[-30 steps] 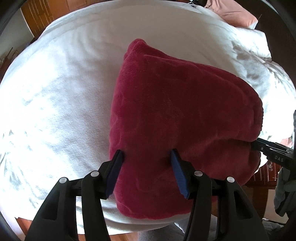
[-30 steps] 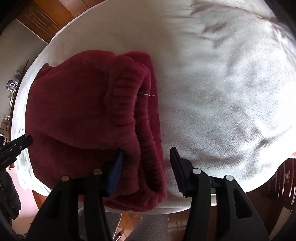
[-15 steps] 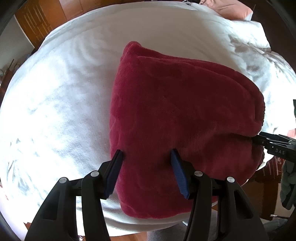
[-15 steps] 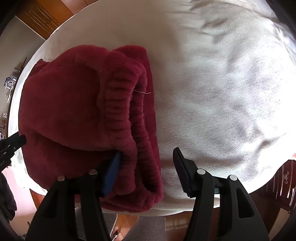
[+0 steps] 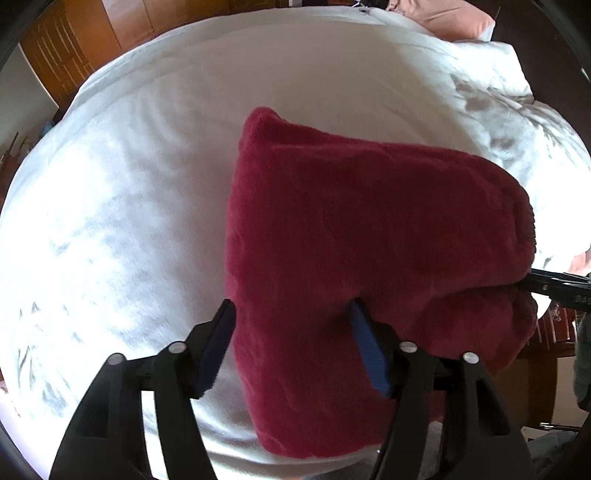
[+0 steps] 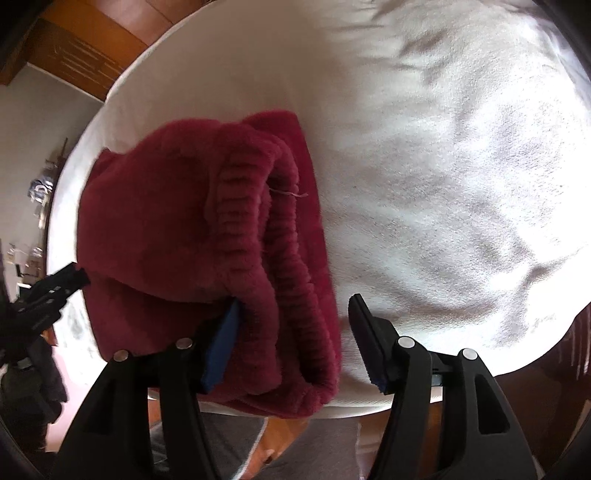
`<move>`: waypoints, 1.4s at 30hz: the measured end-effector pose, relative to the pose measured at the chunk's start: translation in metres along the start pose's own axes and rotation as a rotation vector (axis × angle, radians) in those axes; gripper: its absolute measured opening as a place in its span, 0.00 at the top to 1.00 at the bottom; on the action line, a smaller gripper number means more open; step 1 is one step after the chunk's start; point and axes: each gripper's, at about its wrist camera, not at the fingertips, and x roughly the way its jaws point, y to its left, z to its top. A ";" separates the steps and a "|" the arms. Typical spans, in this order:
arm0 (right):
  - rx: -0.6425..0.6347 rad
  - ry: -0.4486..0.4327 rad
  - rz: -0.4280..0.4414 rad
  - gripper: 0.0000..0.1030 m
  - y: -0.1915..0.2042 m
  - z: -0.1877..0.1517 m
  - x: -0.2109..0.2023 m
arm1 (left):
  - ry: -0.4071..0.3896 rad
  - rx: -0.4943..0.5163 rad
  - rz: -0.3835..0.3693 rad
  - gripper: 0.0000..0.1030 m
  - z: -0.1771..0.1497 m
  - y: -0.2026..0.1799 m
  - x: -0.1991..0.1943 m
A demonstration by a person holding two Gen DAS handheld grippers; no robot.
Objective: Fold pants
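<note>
The red pants (image 5: 369, 236) lie folded on the white bed (image 5: 129, 206). Both the left gripper (image 5: 291, 332) and right gripper (image 6: 295, 332) have just been opening, fingers spread, letting go so the pile stays put.

Left wrist view: folded dark-red fleece pants (image 5: 362, 236) lie on a white bedspread (image 5: 140, 206), near its near edge. Left gripper (image 5: 291, 314) points down at the pants' near left corner; its jaws have just been opening, fabric between them, left pad at the fold's edge. Right gripper (image 5: 554, 286) enters from the right, tip at the pants' ribbed waistband (image 5: 530, 229). Pink pillow (image 5: 450, 22) far right.
</note>
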 end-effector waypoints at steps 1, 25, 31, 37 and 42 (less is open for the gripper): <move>0.008 -0.003 0.011 0.36 0.000 0.001 -0.002 | -0.003 0.000 -0.010 0.33 0.002 0.003 0.000; 0.127 0.093 0.305 0.14 -0.051 0.034 0.058 | 0.144 -0.289 -0.408 0.07 0.003 0.065 0.070; 0.113 0.111 0.343 0.31 -0.052 0.034 0.059 | 0.173 -0.378 -0.508 0.08 -0.001 0.069 0.081; 0.089 0.107 0.333 0.47 -0.042 0.033 0.052 | 0.183 -0.395 -0.575 0.28 0.003 0.063 0.078; 0.078 0.080 0.311 0.52 -0.036 0.028 0.032 | 0.186 -0.357 -0.593 0.48 0.008 0.060 0.063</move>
